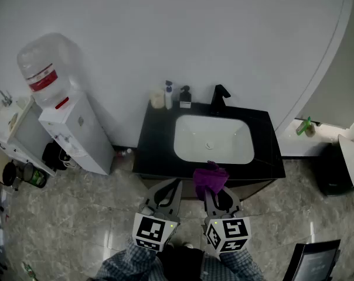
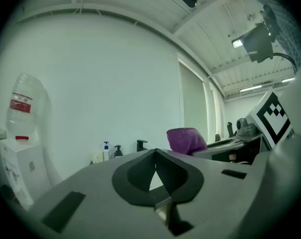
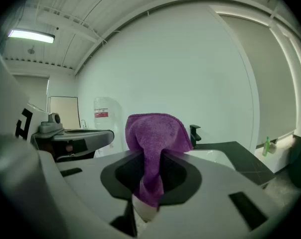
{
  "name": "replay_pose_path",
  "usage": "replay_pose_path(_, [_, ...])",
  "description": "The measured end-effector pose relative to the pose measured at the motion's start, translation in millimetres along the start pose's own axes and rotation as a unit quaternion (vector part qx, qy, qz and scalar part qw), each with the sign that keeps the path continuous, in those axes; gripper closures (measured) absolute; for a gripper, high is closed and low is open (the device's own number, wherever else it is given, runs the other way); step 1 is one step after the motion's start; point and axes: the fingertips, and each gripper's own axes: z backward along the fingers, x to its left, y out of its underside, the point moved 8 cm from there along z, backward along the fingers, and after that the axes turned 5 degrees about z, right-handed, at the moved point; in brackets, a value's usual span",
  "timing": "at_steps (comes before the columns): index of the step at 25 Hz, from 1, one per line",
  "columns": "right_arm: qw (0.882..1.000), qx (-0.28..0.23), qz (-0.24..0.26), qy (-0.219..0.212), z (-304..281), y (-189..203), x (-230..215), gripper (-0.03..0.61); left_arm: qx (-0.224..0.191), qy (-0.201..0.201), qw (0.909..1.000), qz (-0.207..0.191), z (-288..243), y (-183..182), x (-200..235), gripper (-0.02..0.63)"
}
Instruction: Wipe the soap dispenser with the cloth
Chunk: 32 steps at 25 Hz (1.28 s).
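Two pump bottles stand at the back left of the black counter (image 1: 150, 148): a white one with a blue pump (image 1: 169, 95) and a soap dispenser with a black top (image 1: 185, 97). Both are small in the left gripper view, the white bottle (image 2: 106, 151) beside the dispenser (image 2: 117, 151). My right gripper (image 1: 209, 191) is shut on a purple cloth (image 1: 210, 177) at the counter's front edge. That cloth (image 3: 155, 138) bunches up over the right gripper (image 3: 151, 159). My left gripper (image 1: 176, 184) is shut and empty beside it, its tips (image 2: 155, 152) meeting. Both grippers are far from the bottles.
A white basin (image 1: 189, 151) is set in the counter, with a black faucet (image 1: 219, 98) behind it. A pale container (image 1: 157, 99) stands left of the bottles. A water dispenser (image 1: 71, 127) stands on the floor at the left. A green bottle (image 1: 305, 126) lies on the right ledge.
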Motion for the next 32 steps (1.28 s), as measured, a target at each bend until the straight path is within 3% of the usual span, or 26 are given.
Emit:
replay_pose_path(24, [1.000,-0.009,-0.018,0.005,6.9,-1.3,-7.8,0.503,0.002,0.001,1.0000,-0.003,-0.6,0.0,-8.7,0.612])
replay_pose_path(32, [1.000,-0.018,-0.024,-0.004,15.9,-1.5,-22.0,0.503,0.001,-0.017,0.9998,-0.008,-1.3,-2.1,-22.7,0.612])
